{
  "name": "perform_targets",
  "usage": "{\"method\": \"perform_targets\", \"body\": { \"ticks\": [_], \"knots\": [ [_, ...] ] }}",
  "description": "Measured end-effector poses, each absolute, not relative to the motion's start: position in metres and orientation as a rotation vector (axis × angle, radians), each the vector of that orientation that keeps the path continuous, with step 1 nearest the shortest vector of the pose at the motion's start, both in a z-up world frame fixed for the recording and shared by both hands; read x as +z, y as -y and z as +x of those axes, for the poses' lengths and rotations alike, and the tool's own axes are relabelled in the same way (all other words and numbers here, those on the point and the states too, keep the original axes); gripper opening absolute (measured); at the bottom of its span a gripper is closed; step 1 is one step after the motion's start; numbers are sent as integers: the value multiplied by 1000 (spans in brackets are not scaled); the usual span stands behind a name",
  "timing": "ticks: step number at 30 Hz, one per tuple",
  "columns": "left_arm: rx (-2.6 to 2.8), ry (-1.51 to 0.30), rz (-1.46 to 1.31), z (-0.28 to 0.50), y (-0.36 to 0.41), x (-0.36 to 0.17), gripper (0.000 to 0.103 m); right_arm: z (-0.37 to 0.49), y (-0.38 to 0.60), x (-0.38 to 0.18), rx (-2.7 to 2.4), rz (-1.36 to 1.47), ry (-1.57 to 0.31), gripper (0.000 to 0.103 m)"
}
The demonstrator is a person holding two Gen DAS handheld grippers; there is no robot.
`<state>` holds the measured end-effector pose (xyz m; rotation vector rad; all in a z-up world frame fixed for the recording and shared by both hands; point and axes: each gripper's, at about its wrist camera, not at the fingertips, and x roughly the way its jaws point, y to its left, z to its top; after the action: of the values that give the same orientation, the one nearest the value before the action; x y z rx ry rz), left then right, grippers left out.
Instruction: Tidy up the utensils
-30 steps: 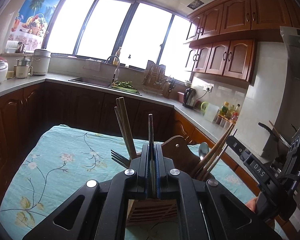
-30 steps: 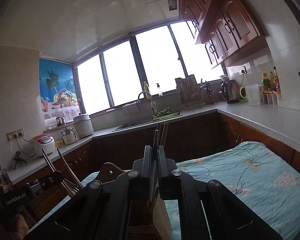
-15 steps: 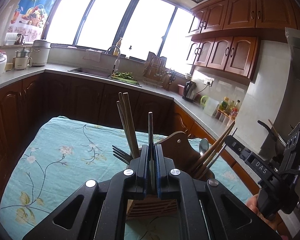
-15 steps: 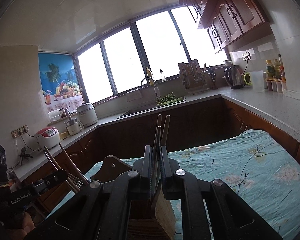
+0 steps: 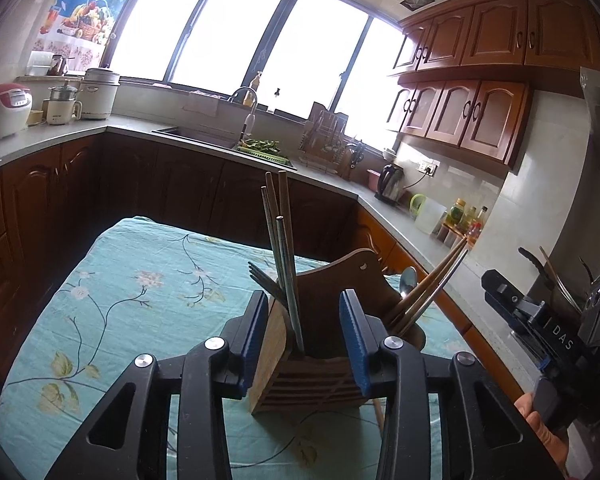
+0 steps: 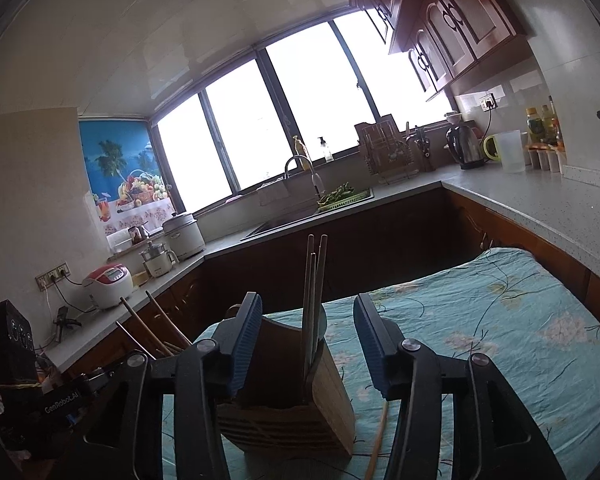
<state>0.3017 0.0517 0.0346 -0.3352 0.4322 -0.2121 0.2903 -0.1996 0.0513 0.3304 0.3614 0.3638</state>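
Observation:
A wooden utensil holder stands on the teal flowered tablecloth. Upright chopsticks fill its middle slot, with forks beside them. A spoon and slanted chopsticks lean out on one side. My left gripper is opening, its blue pads either side of a metal chopstick and clear of it. My right gripper is opening too, with the standing chopsticks between its pads but untouched. One loose chopstick lies on the cloth by the holder.
Dark wooden cabinets and a grey counter ring the table. On the counter are a sink, a kettle, a rice cooker and bottles. A person's hand holds the other gripper at the right edge.
Both grippers were shut on a thin upright chopstick over the holder; their jaws have now spread wide and the chopsticks stand free in the holder. Both hands drew back slightly.

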Motion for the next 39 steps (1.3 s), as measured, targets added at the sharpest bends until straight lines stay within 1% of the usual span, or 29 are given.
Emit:
{"method": "perform_targets", "body": {
  "ticks": [1,2,3,5,7,9,10,12,14,17,21,25,28,30,32,35,39],
  "knots": [
    [-201,-433,-341,297,-54,34,49,287,202,51,362,335,-370,57],
    [-191,-434,-347,291,-57,33,55,284,204,49,365,337,-379,64],
    [-179,-437,-350,286,-59,32,58,279,206,48,370,336,-388,69],
    [-136,-451,-354,272,-63,28,73,268,208,44,372,331,-401,73],
    [-112,-455,-365,256,-65,25,79,257,210,39,388,324,-416,77],
    [-89,-467,-371,240,-66,22,82,245,210,34,395,314,-430,83],
    [-81,-473,-376,232,-66,21,84,239,211,32,402,313,-435,84],
    [-76,-475,-384,216,-66,20,84,228,213,28,416,316,-447,87],
    [-62,-484,-381,199,-64,19,87,215,214,25,426,316,-456,88],
    [-69,-489,-378,173,-59,21,87,197,216,24,435,321,-462,91],
    [-76,-479,-348,143,-58,33,88,171,216,30,460,310,-461,91],
    [-80,-455,-297,116,-54,45,93,146,211,47,488,256,-430,94],
    [-99,-424,-276,95,-54,59,97,126,209,68,501,226,-381,99],
    [-103,-382,-267,80,-54,67,102,112,209,81,502,206,-341,103],
    [-87,-343,-245,63,-51,72,102,97,208,88,481,182,-299,103],
    [-42,-306,-195,39,-42,63,102,78,202,79,437,135,-273,103],
    [-16,-295,-152,18,-28,37,102,65,202,46,374,123,-294,103]
  ]
}}
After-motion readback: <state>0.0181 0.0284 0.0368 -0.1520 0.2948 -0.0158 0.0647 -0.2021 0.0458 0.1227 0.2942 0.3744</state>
